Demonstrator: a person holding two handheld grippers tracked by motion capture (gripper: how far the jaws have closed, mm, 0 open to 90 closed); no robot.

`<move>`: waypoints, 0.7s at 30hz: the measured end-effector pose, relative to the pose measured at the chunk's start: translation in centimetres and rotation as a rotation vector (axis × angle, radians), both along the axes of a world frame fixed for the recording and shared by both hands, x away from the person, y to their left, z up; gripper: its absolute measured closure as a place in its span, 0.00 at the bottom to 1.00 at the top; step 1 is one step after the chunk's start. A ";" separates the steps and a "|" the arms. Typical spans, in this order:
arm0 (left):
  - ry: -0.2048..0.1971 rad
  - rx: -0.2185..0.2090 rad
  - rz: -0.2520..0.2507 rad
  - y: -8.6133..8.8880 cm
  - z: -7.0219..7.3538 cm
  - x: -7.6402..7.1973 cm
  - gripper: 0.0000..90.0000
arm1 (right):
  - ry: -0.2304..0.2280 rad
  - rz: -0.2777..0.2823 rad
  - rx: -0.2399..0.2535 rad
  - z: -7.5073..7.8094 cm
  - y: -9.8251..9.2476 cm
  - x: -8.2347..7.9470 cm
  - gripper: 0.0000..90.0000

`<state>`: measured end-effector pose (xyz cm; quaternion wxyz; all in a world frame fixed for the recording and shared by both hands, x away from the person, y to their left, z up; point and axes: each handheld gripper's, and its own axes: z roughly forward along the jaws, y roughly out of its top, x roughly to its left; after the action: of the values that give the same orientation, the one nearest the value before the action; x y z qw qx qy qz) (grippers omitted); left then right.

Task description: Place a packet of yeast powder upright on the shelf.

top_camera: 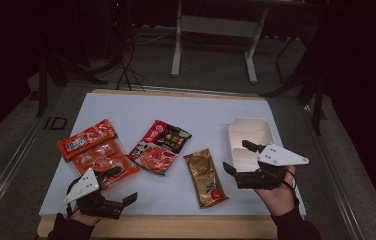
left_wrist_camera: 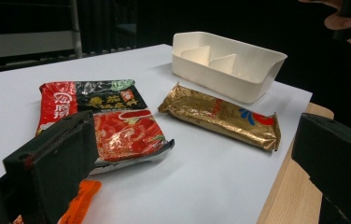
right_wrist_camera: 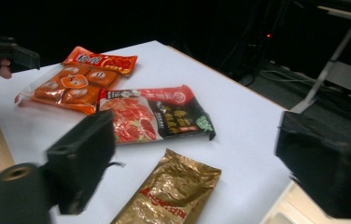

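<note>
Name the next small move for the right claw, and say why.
Probably ease the right claw left and down onto the gold packet. Its jaws stand wide open and hold nothing, the packet lies flat just beside it, and the white divided tray sits right behind, a likely place to put it.

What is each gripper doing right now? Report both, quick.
Left gripper: open, holding nothing, beside the orange packet.
Right gripper: open, holding nothing, by the white tray.
</note>
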<state>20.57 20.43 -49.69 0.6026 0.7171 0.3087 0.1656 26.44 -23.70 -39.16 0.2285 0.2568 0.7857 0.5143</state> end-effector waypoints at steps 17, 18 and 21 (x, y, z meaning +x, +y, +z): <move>0.006 0.011 -0.003 0.0 -0.1 0.1 0.01 | 0.158 -0.027 -0.077 -2.5 3.8 4.4 0.17; 0.005 0.010 -0.005 0.0 -0.1 0.1 0.01 | 0.167 -0.032 -0.082 -2.7 3.9 4.7 0.17; 0.006 0.020 -0.010 -0.1 -0.1 0.1 0.01 | 0.189 -0.048 -0.099 -3.2 4.5 5.2 0.18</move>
<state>20.63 20.36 -49.81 0.5950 0.7252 0.3054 0.1635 31.63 -19.20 -42.41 0.1783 0.3112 0.8218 0.4428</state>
